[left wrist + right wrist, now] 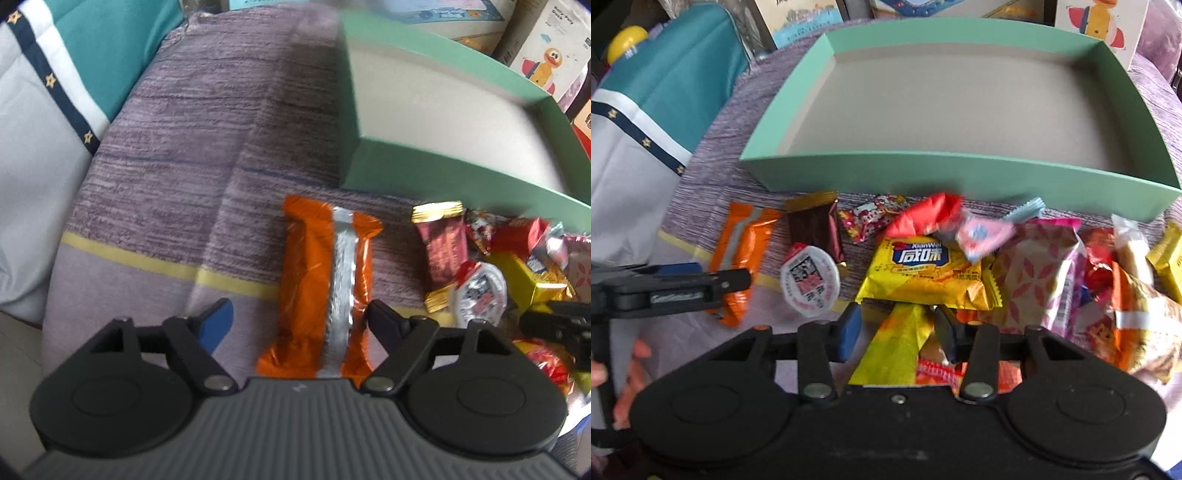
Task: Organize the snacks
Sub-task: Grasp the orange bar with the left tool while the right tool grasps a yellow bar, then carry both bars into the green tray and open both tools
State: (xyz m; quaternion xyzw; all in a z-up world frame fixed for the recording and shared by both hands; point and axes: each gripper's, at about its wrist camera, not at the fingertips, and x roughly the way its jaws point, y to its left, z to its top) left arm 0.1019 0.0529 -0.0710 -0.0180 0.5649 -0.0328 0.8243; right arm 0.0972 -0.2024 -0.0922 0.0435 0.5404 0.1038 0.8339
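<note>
An orange snack bar (317,280) with a silver seam lies on the purple cloth. My left gripper (299,319) stands open astride its near end: the right finger (382,319) touches the wrapper's edge and the blue left pad (218,321) is apart. The right wrist view shows this gripper (701,284) over the same bar (738,240). My right gripper (897,332) hangs over the snack pile with a yellow-orange wrapper (901,343) between its fingers; a slight gap shows at the left pad (851,330). The mint-green box (960,177) behind is empty.
A jelly cup (809,280), a dark red bar (816,225), a yellow cracker packet (923,273) and several other wrapped snacks crowd the cloth before the box. A teal and white cushion (646,122) lies left. Picture boxes (546,55) stand behind. A hand (628,369) shows lower left.
</note>
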